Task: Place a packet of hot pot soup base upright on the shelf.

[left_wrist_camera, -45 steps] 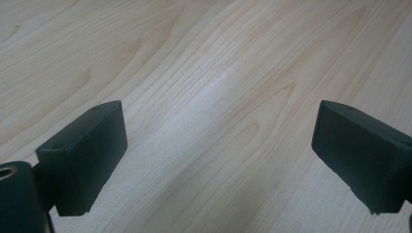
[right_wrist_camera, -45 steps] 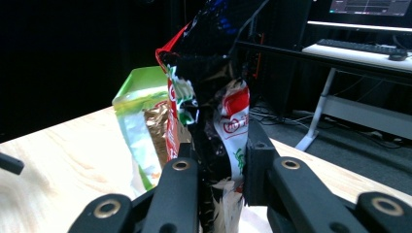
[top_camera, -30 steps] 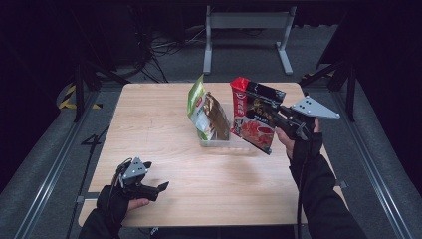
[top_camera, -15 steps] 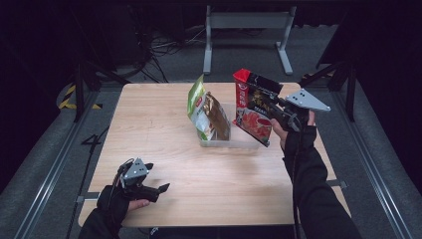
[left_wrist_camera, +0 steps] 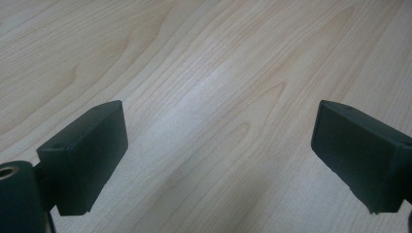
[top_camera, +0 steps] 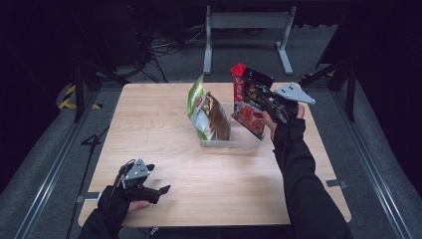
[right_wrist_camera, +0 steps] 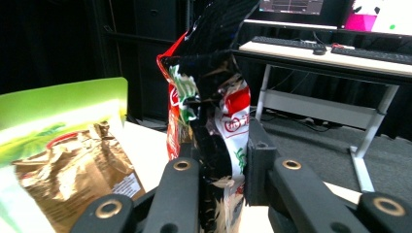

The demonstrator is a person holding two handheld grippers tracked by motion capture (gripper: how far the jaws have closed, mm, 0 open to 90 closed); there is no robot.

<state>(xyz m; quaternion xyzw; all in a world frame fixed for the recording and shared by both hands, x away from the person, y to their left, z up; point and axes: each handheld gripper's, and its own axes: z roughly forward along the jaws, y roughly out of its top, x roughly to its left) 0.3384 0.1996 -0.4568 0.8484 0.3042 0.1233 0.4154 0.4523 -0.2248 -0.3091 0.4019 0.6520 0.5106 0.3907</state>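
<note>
A red and black snack bag [top_camera: 250, 99] hangs upright over the right half of a clear plastic bin [top_camera: 234, 142] at mid-table, its lower edge inside the bin. My right gripper [top_camera: 268, 107] is shut on the bag's right edge; in the right gripper view the bag [right_wrist_camera: 214, 97] is pinched between the black jaws. A green and gold bag [top_camera: 206, 110] stands in the bin's left half, also seen as the green bag [right_wrist_camera: 63, 141] close beside the held one. My left gripper [top_camera: 161, 190] rests open near the table's front left; its fingers [left_wrist_camera: 87, 155] have bare wood between them.
The light wooden table [top_camera: 149, 124] sits on dark flooring. A metal stand [top_camera: 244, 30] and cables lie behind it. In the right gripper view a desk with a keyboard [right_wrist_camera: 340, 48] stands in the background.
My right gripper has carried the red bag left and slightly down, turning it more upright over the bin beside the green bag. The left gripper has stayed put.
</note>
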